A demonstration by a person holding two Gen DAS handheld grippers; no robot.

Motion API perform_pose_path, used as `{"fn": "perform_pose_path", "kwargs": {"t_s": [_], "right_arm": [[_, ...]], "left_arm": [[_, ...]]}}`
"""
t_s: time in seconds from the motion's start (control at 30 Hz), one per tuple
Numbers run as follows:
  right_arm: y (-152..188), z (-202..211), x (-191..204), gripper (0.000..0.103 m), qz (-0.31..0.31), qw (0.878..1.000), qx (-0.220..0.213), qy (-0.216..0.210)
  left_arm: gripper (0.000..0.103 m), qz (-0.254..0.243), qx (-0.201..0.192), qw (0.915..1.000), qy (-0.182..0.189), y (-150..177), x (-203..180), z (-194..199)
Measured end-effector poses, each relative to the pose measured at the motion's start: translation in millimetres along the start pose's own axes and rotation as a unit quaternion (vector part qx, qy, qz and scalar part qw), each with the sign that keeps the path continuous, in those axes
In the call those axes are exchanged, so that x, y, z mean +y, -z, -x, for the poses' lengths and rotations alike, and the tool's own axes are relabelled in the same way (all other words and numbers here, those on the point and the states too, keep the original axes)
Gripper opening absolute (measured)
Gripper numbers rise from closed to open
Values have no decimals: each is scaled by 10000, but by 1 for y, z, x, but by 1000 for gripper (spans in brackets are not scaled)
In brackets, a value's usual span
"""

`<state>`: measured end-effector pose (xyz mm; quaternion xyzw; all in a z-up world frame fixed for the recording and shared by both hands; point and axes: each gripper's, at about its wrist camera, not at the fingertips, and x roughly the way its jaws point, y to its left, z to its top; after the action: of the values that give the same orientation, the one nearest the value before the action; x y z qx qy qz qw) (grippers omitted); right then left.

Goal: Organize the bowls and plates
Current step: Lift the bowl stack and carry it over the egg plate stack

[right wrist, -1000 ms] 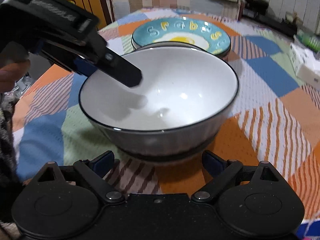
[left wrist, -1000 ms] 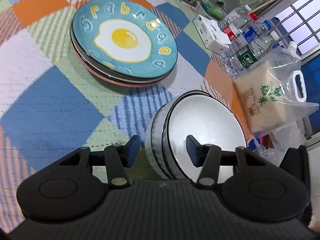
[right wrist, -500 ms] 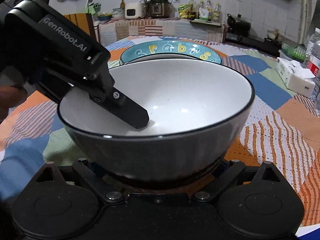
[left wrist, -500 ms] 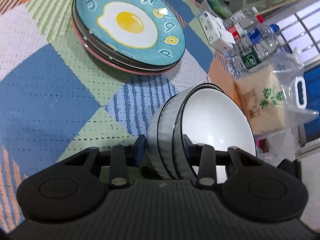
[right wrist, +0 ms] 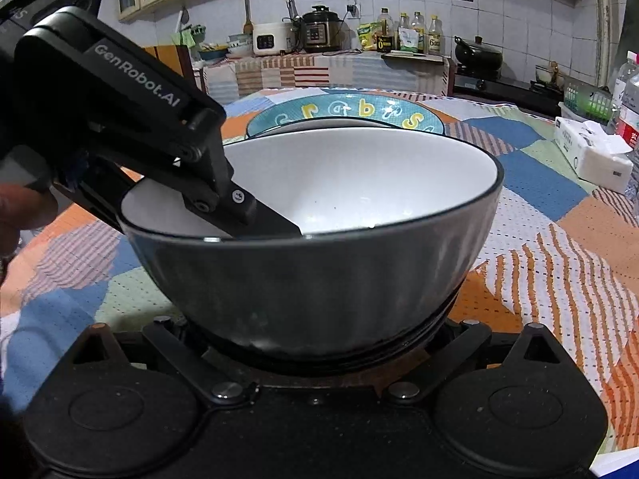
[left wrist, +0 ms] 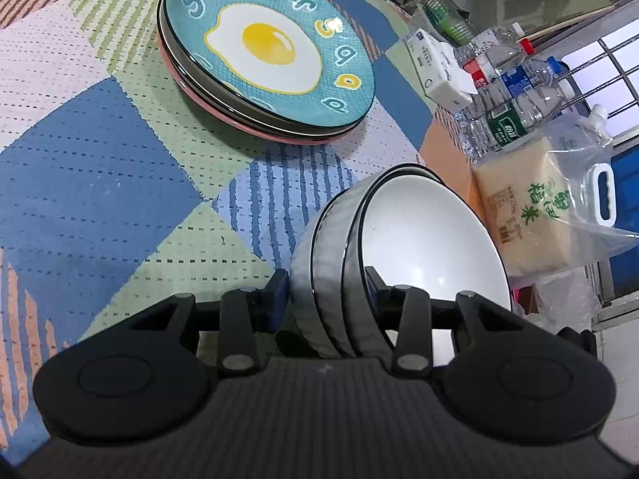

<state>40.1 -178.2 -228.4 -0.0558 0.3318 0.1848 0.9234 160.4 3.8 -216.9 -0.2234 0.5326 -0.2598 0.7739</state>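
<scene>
Three nested bowls [left wrist: 431,247], white inside and grey outside with dark rims, stand on the patchwork tablecloth. My left gripper [left wrist: 325,283] is shut on the near rims of the stack, one finger [right wrist: 263,217] inside the top bowl and the other outside. The bowl stack [right wrist: 359,183] fills the right wrist view. My right gripper [right wrist: 315,339] is spread wide low around the stack's base, its fingertips hidden behind the bowls. Beyond lies a stack of plates [left wrist: 271,44], topped by a teal fried-egg plate [right wrist: 359,109].
A tissue pack [left wrist: 439,68], water bottles [left wrist: 515,111] and a bag of rice [left wrist: 531,215] crowd the table's right edge. A person's hand [right wrist: 20,207] holds the left gripper. A kitchen counter [right wrist: 319,64] with appliances and bottles runs along the back.
My left gripper has closed onto the bowls' rims. The right gripper has slid in low under the stack and tipped upward, so the bowls now hide its fingertips.
</scene>
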Motion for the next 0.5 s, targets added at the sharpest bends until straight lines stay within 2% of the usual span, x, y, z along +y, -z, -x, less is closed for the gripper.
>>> {"fn": "perform_pose_path", "kwargs": {"t_s": [0.2,0.5], "right_arm": [[-8,10,8,101,150,9997,-190,12],[-56,18,10,101,263,9979,-585,52]], "left_arm": [[37,-14,-117,9999,45,-4,-6,18],[38,-220,-508,9984,67,-40,-27,59]]}}
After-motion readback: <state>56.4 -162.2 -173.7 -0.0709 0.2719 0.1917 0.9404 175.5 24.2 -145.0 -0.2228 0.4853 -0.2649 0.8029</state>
